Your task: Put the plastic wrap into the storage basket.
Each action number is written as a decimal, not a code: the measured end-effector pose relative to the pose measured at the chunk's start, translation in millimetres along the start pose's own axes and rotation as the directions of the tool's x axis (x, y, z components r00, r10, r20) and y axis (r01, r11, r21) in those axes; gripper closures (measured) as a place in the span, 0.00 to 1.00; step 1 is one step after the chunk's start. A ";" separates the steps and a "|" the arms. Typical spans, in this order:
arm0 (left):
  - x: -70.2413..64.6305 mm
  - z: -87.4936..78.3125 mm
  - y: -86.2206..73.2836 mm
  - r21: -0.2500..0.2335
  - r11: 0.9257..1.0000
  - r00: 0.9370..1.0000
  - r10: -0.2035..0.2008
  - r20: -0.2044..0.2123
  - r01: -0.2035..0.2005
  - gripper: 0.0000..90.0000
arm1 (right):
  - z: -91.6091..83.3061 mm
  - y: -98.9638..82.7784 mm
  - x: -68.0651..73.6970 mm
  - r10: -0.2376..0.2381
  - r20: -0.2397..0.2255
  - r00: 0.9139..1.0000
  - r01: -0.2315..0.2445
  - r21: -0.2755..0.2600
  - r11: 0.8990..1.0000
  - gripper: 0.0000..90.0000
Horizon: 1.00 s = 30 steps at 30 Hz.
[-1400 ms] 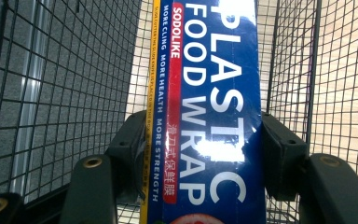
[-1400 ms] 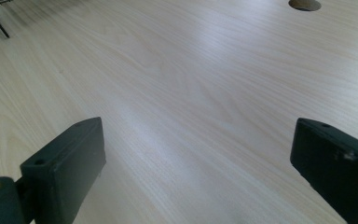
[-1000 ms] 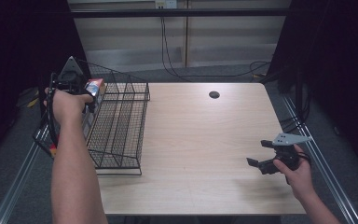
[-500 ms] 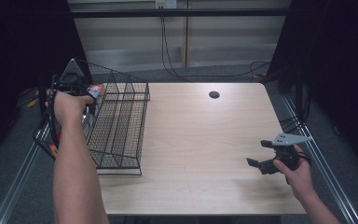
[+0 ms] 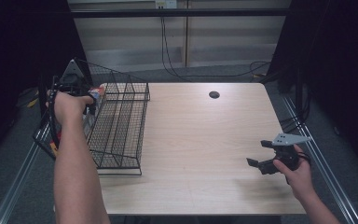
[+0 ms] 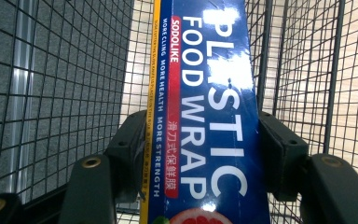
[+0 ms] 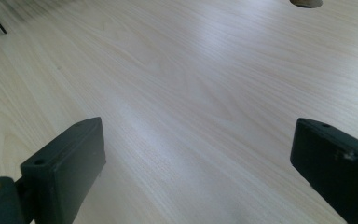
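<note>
High view: left tool (image 5: 89, 97) at far-left end of wire rack (image 5: 121, 135), near desk (image 5: 205, 140) edge; right tool (image 5: 264, 156) idle, released, w/ open room around it.
Left gripper view: tool clenched on plastic wrap box (image 6: 214, 116) inside rack; lower straight, clear of wires.
Right gripper view: jaws apart over bare desk.

Blue plastic-wrap box (image 6: 209, 116) inside wire basket (image 5: 121, 126)

Overhead light falls evenly on the pale surface (image 5: 205, 140), while the surroundings sink into near black. White glare streaks the box of plastic wrap (image 6: 214, 116) (its lettering stays sharp). The right gripper view's jaws look soft, with a faint sheen across the wood.
</note>
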<state>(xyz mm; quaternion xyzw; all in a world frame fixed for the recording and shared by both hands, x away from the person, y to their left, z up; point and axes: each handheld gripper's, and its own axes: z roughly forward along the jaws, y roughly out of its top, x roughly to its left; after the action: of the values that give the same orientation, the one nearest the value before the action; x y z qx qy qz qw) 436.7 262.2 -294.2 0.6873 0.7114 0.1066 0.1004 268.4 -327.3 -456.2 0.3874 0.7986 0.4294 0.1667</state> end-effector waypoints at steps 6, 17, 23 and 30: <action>0.2 0.9 1.2 0.010 1.000 1.000 0.002 -0.006 -0.002 0.47 | 0.0 -0.1 -0.1 0.002 -0.001 1.000 -0.002 0.001 1.000 0.03; 0.6 4.6 3.5 0.024 1.000 1.000 -0.001 -0.009 0.001 0.46 | 0.2 -0.4 0.0 0.004 0.001 1.000 -0.004 0.003 1.000 0.03; -0.7 5.2 4.1 0.022 1.000 1.000 0.004 0.003 -0.004 0.45 | 1.2 -0.4 0.6 0.000 0.006 1.000 0.000 0.002 1.000 0.03; -5.4 -4.4 5.2 -0.016 1.000 1.000 0.000 0.020 0.001 0.43 | -0.3 0.0 0.6 0.004 0.006 1.000 -0.004 -0.002 1.000 0.03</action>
<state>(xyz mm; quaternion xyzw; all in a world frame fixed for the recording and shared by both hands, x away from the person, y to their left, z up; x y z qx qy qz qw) 440.6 256.9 -288.5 0.6873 0.7097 0.1054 0.1132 267.8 -327.0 -455.9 0.3899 0.7970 0.4294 0.1686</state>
